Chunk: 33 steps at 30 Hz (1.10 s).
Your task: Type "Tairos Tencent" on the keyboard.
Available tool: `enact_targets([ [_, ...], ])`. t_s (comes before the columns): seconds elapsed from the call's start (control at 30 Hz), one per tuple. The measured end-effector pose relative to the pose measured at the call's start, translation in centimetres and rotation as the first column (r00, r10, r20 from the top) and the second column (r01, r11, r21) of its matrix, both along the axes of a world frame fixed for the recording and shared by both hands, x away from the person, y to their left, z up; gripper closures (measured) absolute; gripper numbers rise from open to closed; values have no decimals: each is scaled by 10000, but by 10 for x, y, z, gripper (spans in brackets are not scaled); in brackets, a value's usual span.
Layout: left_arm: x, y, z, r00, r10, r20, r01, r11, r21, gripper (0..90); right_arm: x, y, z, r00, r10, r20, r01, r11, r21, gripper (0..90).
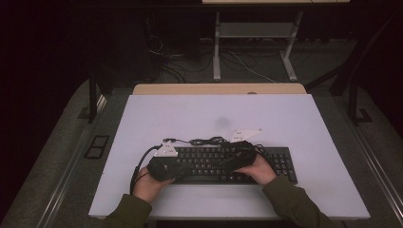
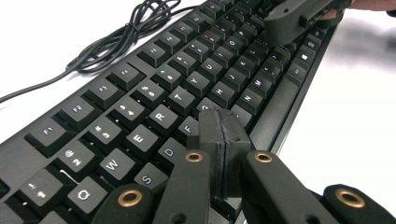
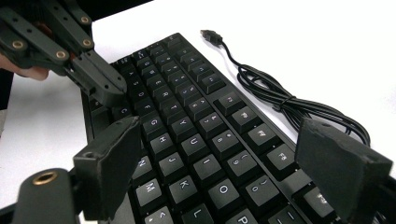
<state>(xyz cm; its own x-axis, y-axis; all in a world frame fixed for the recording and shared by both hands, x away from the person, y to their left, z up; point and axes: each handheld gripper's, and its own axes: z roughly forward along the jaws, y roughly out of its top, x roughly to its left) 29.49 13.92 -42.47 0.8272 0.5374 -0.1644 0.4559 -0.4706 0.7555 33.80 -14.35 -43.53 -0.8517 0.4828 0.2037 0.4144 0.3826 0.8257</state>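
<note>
Black keyboard (image 2: 154, 112) lies under your clenched left claw (image 2: 224, 126) and released right claw (image 3: 233, 154); next press one key gently.

A keyboard (image 1: 280, 164) lies on the near half of the table (image 1: 190, 114); its coiled cable (image 1: 209, 140) lies just behind it.

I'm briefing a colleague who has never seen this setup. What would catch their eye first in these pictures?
First the black keyboard, lying near the front edge of the white table, with both hands on it. The left gripper, fingers pressed shut, points down at the keys near F and C, while the right gripper hangs wide open over the right-hand letter keys. Behind the keyboard its black cable lies bundled, plug loose on the table.
</note>
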Motion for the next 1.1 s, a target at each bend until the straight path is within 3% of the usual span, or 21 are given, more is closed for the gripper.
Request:
enact_targets([
  [0.67,14,8,4,9995,299,64,-298,9995,-61,895,-1,-1,0,10000,32,34,-32,10000,11,144],
  [1.1,25,11,-2,9975,703,27,-703,9974,-154,895,0,-1,0,10000,-21,13,21,10000,33,145],
])
